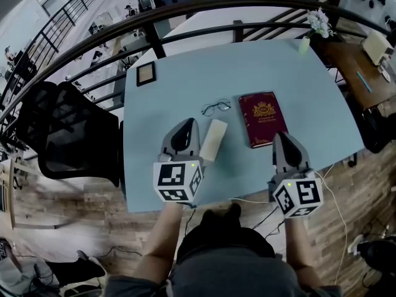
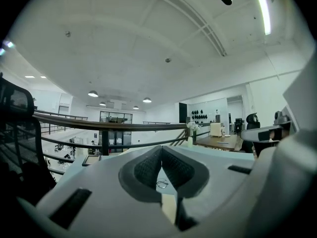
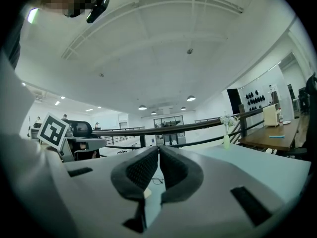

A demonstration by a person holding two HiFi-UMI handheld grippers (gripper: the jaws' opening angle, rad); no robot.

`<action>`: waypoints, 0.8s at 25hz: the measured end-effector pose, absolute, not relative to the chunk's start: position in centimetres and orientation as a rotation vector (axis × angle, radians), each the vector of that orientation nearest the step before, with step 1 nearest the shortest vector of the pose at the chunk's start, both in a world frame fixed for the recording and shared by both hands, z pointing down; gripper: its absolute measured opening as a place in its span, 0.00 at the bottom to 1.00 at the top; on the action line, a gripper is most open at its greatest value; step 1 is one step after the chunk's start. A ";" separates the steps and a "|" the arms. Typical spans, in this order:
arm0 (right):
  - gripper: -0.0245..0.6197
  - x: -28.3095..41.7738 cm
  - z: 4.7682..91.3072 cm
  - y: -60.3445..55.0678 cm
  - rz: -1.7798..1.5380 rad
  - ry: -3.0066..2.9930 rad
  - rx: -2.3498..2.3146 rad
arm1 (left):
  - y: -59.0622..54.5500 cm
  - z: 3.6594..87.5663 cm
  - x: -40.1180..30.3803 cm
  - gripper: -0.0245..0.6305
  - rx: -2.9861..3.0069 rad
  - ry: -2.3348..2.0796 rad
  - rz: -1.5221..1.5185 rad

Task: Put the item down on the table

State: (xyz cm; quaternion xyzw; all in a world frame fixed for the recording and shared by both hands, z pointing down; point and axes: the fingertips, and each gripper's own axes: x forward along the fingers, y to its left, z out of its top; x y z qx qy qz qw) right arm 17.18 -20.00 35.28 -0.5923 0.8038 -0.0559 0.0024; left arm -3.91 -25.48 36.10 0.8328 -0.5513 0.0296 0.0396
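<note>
left gripper (image 1: 184, 127) is shut, its two dark padded jaws pressed together at the tips with nothing between them, as the left gripper view shows; it points level across the pale blue table (image 1: 179, 73) towards the railing (image 1: 185, 18); right gripper (image 1: 286, 138) is also closed on nothing, its jaws meeting at the tips, and it points the same way, well apart from the left one; the pale case (image 1: 213, 139) lies flat on the table, free of both grippers, just beside the left gripper on its right side, with its long side running away from the person; whether its near end touches the gripper body cannot be told from the head view; a pair of glasses (image 1: 215, 107) lies on the table just beyond the case; a dark red book (image 1: 262, 117) with a gold crest lies flat to the right of the glasses, just ahead of the right gripper; a small dark picture frame (image 1: 146, 73) sits near the far left corner, and a vase of white flowers (image 1: 317, 25) near the far right corner; a black mesh chair (image 1: 74, 135) stands at the table's left side
</note>
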 end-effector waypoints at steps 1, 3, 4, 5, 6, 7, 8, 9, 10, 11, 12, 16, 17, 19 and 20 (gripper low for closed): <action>0.05 17.2 35.2 -20.0 -0.170 2.521 -1.860 | -25.3 35.9 -3.9 0.05 2.556 -1.691 0.083; 0.04 17.1 35.1 -19.9 -0.159 2.519 -1.865 | -25.0 35.5 -4.0 0.05 2.564 -1.693 0.067; 0.04 17.1 35.1 -19.9 -0.155 2.519 -1.866 | -24.9 35.3 -4.1 0.05 2.566 -1.694 0.060; 0.04 17.1 35.1 -19.8 -0.151 2.518 -1.868 | -24.9 35.2 -4.2 0.05 2.568 -1.695 0.055; 0.04 17.0 35.1 -19.8 -0.147 2.518 -1.870 | -24.8 35.1 -4.3 0.05 2.569 -1.698 0.050; 0.04 17.0 35.1 -19.8 -0.143 2.519 -1.871 | -24.8 35.0 -4.4 0.05 2.570 -1.700 0.046; 0.04 17.0 35.0 -19.8 -0.138 2.520 -1.874 | -24.7 34.8 -4.5 0.05 2.571 -1.703 0.043; 0.04 17.0 35.0 -19.7 -0.133 2.521 -1.876 | -24.7 34.7 -4.6 0.05 2.570 -1.706 0.039; 0.04 16.9 34.9 -19.7 -0.128 2.522 -1.879 | -24.6 34.7 -4.7 0.05 2.569 -1.708 0.035; 0.04 16.9 34.8 -19.7 -0.123 2.523 -1.882 | -24.6 34.6 -4.7 0.05 2.567 -1.710 0.031; 0.04 16.9 34.7 -19.7 -0.118 2.524 -1.882 | -24.5 34.5 -4.8 0.05 2.566 -1.711 0.027; 0.04 16.9 34.6 -19.7 -0.108 2.529 -1.882 | -24.5 34.4 -5.0 0.05 2.559 -1.707 0.013; 0.04 16.9 34.5 -19.6 -0.108 2.530 -1.882 | -24.4 34.4 -5.0 0.05 2.557 -1.704 0.009; 0.04 16.9 34.6 -19.6 -0.108 2.530 -1.883 | -24.4 34.5 -5.0 0.05 2.555 -1.700 0.002; 0.04 16.9 34.6 -19.6 -0.107 2.530 -1.882 | -24.3 34.5 -5.0 0.05 2.555 -1.698 0.000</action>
